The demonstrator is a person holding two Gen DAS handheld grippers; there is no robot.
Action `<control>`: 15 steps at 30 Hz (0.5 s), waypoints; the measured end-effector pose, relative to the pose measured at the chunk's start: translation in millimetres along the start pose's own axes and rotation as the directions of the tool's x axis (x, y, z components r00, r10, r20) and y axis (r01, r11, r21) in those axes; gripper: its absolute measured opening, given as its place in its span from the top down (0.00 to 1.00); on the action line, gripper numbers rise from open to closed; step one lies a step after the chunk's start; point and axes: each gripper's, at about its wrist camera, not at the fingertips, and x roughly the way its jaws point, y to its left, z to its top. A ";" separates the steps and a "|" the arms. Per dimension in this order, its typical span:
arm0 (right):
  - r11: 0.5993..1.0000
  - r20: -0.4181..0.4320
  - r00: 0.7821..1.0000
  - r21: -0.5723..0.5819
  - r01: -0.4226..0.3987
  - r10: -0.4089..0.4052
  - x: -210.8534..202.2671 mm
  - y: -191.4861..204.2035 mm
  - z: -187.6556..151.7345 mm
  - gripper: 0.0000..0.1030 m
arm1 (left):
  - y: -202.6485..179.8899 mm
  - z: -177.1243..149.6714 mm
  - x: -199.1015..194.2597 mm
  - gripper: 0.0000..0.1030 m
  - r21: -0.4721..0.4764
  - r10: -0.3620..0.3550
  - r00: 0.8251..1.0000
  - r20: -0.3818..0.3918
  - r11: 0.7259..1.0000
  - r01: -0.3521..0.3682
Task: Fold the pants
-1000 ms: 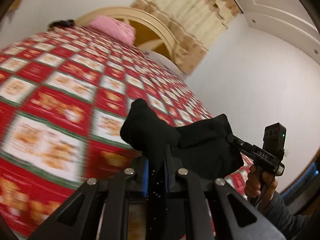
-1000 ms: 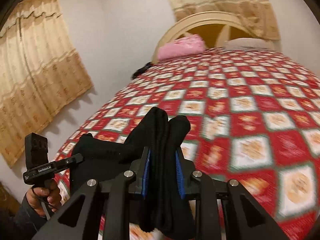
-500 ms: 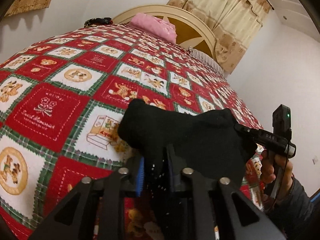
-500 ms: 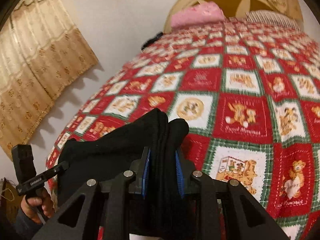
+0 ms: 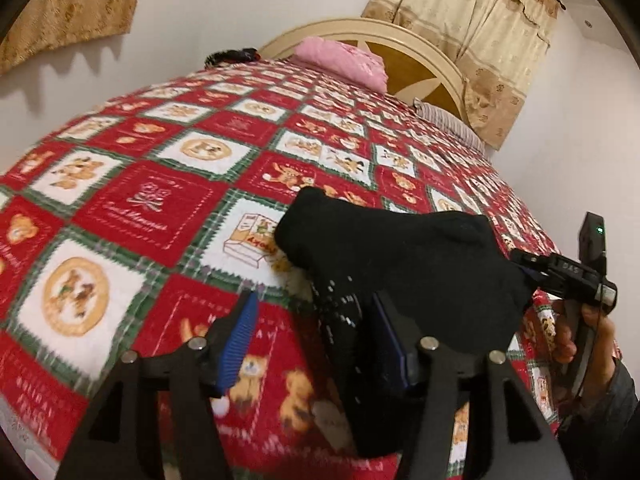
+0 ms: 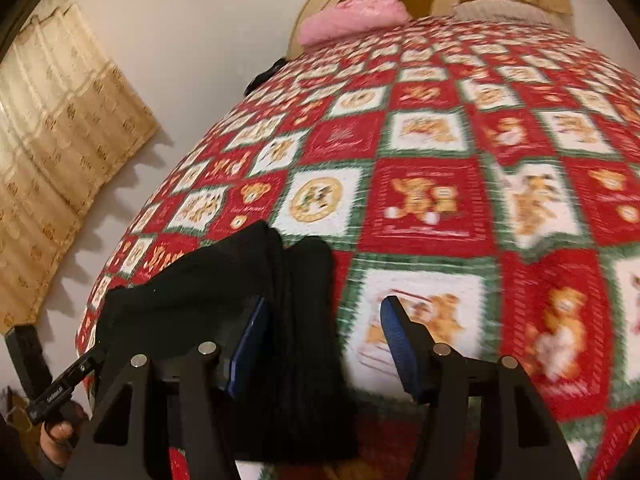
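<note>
The black pants point(image 5: 404, 264) lie bunched on the red, white and green bear-patterned bedspread point(image 5: 152, 216). My left gripper point(image 5: 316, 304) is open; the cloth rests against its right finger point(image 5: 390, 332), the left finger point(image 5: 240, 328) is free. In the right wrist view the pants point(image 6: 296, 312) lie against the left finger point(image 6: 250, 340) of my open right gripper point(image 6: 324, 312); the right finger point(image 6: 398, 340) is free. The right gripper's handle and the hand on it show in the left wrist view point(image 5: 576, 276); the left gripper's handle shows in the right wrist view point(image 6: 52, 392).
A pink pillow point(image 5: 340, 60) and a striped pillow point(image 5: 448, 120) lie by the cream arched headboard point(image 5: 400, 48). A dark object point(image 5: 232, 56) sits at the bed's far corner. Beige curtains point(image 6: 60, 140) hang on the walls. The bed edge drops off near the grippers.
Both grippers have opened and let go of the pants. Both have tilted down closer to the bedspread, and the pants now rest on it.
</note>
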 end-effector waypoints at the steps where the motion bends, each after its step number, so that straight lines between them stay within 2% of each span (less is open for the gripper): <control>1: 1.000 0.008 1.000 0.015 0.010 -0.010 -6.3 -4.1 -2.8 0.41 | -3.7 -1.1 -1.5 0.40 0.007 0.009 1.000 0.002 1.000 -0.009; 6: 0.993 0.031 0.996 0.086 0.079 -0.082 -37.6 -24.8 -19.1 0.41 | -38.7 -10.6 -23.9 0.38 0.077 0.022 0.999 0.032 0.997 -0.025; 9: 0.990 0.058 0.992 0.095 0.105 -0.111 -65.5 -22.2 -32.8 0.41 | -55.5 -14.1 -43.7 0.37 0.111 0.017 0.997 0.072 0.993 -0.025; 11: 0.989 0.086 0.988 0.078 0.123 -0.129 -83.4 -15.6 -41.3 0.41 | -64.4 -14.7 -55.0 0.29 0.129 0.013 0.995 0.096 0.991 -0.025; 15: 0.989 0.161 0.976 0.026 0.145 -0.147 -123.7 11.1 -59.8 0.37 | -78.6 -15.2 -81.6 0.18 0.163 -0.008 0.988 0.156 0.986 -0.018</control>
